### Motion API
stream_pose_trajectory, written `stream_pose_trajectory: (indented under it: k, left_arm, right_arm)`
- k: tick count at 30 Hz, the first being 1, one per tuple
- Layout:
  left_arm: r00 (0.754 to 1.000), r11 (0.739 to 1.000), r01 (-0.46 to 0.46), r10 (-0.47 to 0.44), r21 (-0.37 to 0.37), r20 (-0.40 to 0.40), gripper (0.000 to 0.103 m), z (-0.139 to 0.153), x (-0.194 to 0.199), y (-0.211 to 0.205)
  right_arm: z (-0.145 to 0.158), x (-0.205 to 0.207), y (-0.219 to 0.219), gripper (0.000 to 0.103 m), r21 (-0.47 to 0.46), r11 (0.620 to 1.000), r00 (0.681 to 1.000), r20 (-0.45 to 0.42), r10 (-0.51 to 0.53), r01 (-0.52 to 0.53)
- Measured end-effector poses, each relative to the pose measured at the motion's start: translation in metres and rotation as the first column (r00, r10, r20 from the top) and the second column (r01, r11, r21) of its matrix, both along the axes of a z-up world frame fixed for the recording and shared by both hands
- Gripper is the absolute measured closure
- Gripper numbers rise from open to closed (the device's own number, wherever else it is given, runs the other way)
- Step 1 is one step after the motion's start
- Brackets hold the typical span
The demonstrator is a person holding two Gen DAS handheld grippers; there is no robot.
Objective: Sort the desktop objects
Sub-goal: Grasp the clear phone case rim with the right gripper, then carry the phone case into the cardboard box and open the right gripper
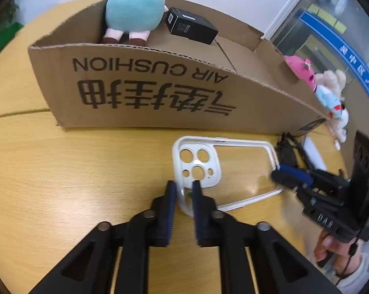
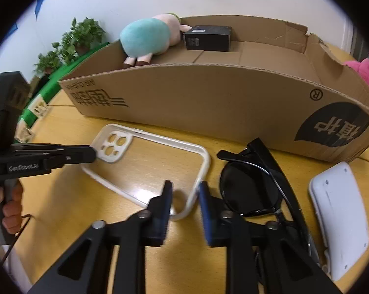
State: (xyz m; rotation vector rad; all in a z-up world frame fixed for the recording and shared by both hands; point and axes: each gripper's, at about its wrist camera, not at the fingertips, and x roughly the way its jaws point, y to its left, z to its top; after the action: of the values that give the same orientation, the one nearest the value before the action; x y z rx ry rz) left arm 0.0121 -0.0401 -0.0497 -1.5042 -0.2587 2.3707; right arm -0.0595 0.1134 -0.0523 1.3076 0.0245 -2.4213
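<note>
A white-rimmed clear phone case (image 1: 223, 169) lies on the wooden table (image 1: 62, 171) in front of a cardboard box (image 1: 160, 90). My left gripper (image 1: 184, 186) is shut on the case's camera-end rim. My right gripper (image 2: 185, 187) straddles the opposite end rim of the case (image 2: 155, 166), jaws slightly apart around it. It also shows in the left wrist view (image 1: 289, 176). The box (image 2: 221, 105) holds a teal plush toy (image 1: 133, 9) and a black small box (image 1: 191, 25).
Black sunglasses (image 2: 255, 188) and a white flat device (image 2: 338, 215) lie right of the case. Pink and white plush toys (image 1: 328, 93) sit at the box's right end. Potted plants (image 2: 69, 44) stand at the far left.
</note>
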Motion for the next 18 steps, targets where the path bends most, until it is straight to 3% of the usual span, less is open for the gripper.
stream_pose_trajectory:
  k: [5,10,14,18]
  left_arm:
    - [0.996,0.999,-0.002,-0.001,-0.033,-0.09,0.098,0.025,0.018,-0.001]
    - [0.962,1.0,-0.001,-0.005,-0.021,-0.273,0.098,0.108,0.02,-0.001]
    - [0.918,0.999,0.024,-0.037,-0.039,-0.394,0.098,0.168,-0.013,0.013]
    - [0.921,0.995,0.034,-0.066,-0.09,-0.384,0.098,0.188,-0.072,0.031]
  right_arm:
    - [0.008,0.012,0.0,0.094,-0.002,1.0,1.0,-0.026,0.0,0.0]
    - [0.081,0.018,0.008,0.094,-0.068,0.998,0.981,-0.193,-0.017,0.004]
    - [0.138,-0.009,0.021,0.094,-0.066,0.998,0.95,-0.311,-0.024,0.004]
    - [0.171,-0.06,0.034,0.094,-0.071,0.997,0.94,-0.339,-0.044,0.021]
